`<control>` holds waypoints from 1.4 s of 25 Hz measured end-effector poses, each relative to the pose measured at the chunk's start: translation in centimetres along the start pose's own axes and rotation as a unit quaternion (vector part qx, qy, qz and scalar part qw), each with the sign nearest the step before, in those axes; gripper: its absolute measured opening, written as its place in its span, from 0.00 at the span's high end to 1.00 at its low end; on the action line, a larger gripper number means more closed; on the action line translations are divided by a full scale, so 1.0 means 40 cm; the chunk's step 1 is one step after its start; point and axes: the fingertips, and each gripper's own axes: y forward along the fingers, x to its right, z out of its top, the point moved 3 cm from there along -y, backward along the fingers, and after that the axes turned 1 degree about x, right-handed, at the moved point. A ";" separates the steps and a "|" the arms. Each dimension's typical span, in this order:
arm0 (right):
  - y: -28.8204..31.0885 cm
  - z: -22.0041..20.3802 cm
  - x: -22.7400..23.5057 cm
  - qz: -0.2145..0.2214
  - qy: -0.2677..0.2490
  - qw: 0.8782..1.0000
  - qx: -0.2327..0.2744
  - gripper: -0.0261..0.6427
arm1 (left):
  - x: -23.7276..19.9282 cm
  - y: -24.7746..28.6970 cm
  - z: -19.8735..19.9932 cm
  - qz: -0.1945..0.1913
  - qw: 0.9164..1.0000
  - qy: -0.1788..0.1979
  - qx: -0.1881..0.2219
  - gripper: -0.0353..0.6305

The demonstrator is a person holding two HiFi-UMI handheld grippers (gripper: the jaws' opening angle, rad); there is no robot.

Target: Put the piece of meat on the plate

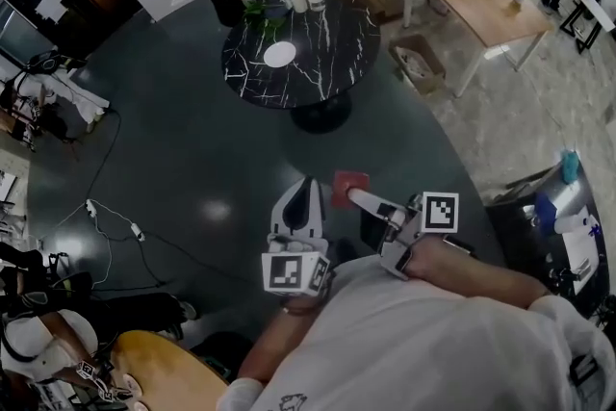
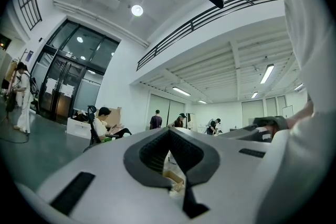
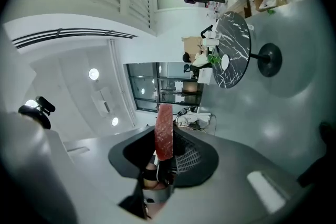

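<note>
Meat [image 3: 164, 134] edge-on between fingers [image 3: 190, 157] of right gripper [image 1: 356, 197], apparently in their grip

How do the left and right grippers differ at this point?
The right gripper is clamped on the piece of meat; the left gripper holds nothing. The left gripper's jaws are together; the right gripper's stand apart around the meat. Both sit close in front of the person.
</note>
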 end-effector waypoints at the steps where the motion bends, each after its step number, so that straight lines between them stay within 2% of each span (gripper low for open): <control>1: 0.024 0.005 0.001 0.001 0.002 1.000 0.003 0.83 | -0.021 0.009 0.006 -0.004 1.000 -0.001 -0.001 0.94; 8: 0.161 0.022 0.029 0.003 -0.002 1.000 0.017 0.83 | -0.129 0.058 0.007 -0.041 0.999 -0.005 -0.006 0.94; 12: 0.213 0.020 0.047 0.003 0.006 1.000 0.020 0.83 | -0.182 0.067 0.011 -0.044 0.999 -0.012 -0.005 0.94; 20: 0.277 0.024 0.071 -0.005 0.003 1.000 0.006 0.83 | -0.255 0.066 -0.021 -0.026 0.999 -0.030 -0.011 0.94; 23: 0.306 0.036 0.078 -0.006 0.000 1.000 -0.007 0.83 | -0.281 0.075 -0.028 -0.016 0.999 -0.027 -0.012 0.94; 30: 0.382 0.100 0.094 0.006 0.010 0.999 -0.037 0.83 | -0.338 0.136 -0.009 0.023 0.999 -0.031 -0.016 0.94; 35: 0.423 0.195 0.115 0.008 0.008 0.999 -0.049 0.83 | -0.377 0.229 -0.024 0.043 0.998 -0.034 -0.011 0.94</control>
